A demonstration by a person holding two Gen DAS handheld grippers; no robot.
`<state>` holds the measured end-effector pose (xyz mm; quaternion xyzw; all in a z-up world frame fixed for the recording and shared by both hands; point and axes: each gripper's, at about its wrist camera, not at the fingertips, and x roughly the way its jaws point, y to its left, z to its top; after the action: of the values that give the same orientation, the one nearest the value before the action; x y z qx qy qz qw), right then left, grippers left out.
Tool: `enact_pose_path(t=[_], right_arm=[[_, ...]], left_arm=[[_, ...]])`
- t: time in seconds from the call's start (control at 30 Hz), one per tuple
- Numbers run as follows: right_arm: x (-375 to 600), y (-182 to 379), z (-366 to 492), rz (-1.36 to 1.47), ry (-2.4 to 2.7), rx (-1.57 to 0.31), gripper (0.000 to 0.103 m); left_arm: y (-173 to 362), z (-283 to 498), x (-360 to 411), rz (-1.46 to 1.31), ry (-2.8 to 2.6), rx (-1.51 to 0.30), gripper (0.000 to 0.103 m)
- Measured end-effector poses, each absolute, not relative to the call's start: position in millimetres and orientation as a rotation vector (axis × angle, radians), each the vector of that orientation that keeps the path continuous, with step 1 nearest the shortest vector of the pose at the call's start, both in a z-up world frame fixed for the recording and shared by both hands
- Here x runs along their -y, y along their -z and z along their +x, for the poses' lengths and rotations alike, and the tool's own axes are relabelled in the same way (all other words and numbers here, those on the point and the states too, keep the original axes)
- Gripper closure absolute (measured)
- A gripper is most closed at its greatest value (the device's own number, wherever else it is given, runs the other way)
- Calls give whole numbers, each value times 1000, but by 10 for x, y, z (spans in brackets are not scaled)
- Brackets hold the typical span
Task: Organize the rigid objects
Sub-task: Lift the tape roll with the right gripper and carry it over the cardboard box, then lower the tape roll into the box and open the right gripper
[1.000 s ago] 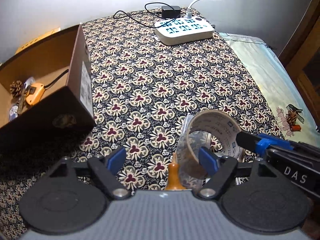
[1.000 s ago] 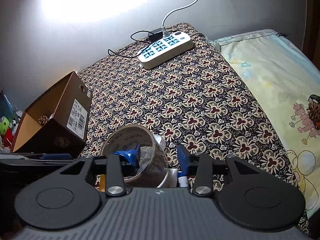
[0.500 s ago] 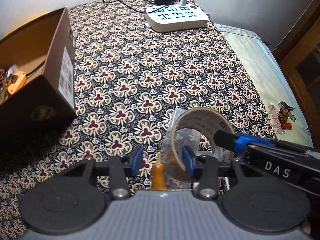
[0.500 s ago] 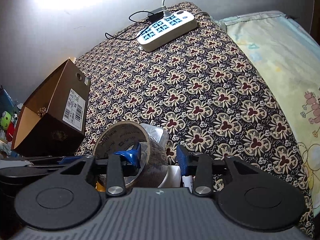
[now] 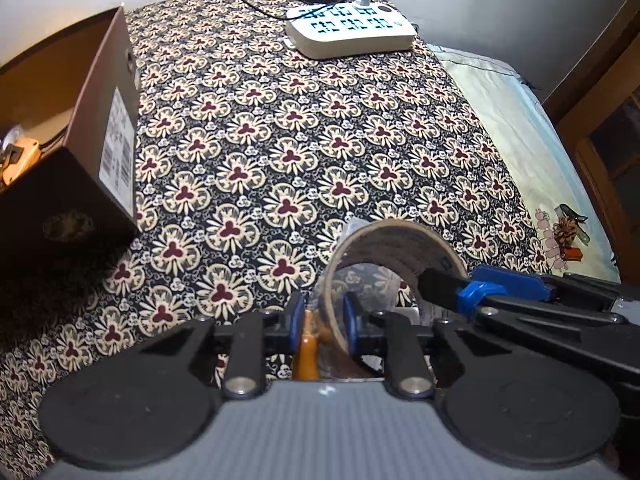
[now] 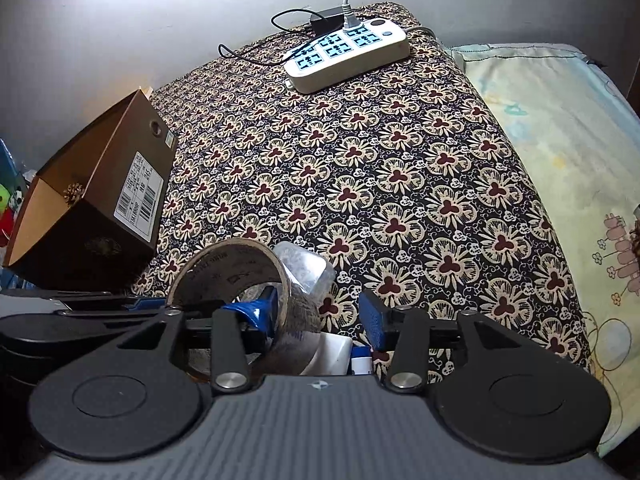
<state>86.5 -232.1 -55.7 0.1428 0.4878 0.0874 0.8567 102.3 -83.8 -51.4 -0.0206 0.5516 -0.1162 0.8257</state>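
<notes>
A brown tape roll (image 5: 400, 232) stands on edge over the flowered cloth, just ahead of both grippers. My left gripper (image 5: 323, 316) is shut on the roll's left wall, and an orange pointed nozzle (image 5: 307, 348) also sits between its blue pads. My right gripper (image 6: 316, 314) is open. Its left finger (image 6: 260, 312) reaches inside the tape roll (image 6: 228, 252), and its right finger stays outside. A crumpled clear plastic piece (image 6: 304, 268) lies against the roll. The open brown shoebox (image 5: 116, 140) stands at the left.
A white power strip (image 5: 352, 28) with cables lies at the far end of the cloth. A pale printed sheet (image 6: 560, 140) runs along the right, with a pinecone (image 5: 566, 230) on it. A white item (image 6: 332, 354) and a blue-capped item (image 6: 362, 360) lie under my right gripper.
My left gripper's jaws went from wide open to closed on the tape roll's wall. My right gripper kept the same gap, with one finger inside the roll.
</notes>
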Motion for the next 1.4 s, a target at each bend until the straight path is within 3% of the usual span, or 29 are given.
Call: enact_pose_path(t=[0.1, 0.3, 0.93, 1.13, 1.4], right_arm=[[2334, 572, 883, 340, -206, -1035, 83], [2287, 267, 826, 332, -246, -934, 97], [975, -650, 1229, 231, -512, -724, 97], [389, -566, 1459, 233, -578, -739, 97], [-190, -203, 1701, 247, -581, -862, 98]], left_arm=[[496, 1018, 845, -48, 260, -1162, 95], [310, 950, 821, -78, 286, -1110, 96], [-821, 1056, -646, -90, 109, -834, 101], [-811, 1202, -1243, -85, 24, -836, 101], [-344, 1474, -1861, -115, -26, -939, 101]])
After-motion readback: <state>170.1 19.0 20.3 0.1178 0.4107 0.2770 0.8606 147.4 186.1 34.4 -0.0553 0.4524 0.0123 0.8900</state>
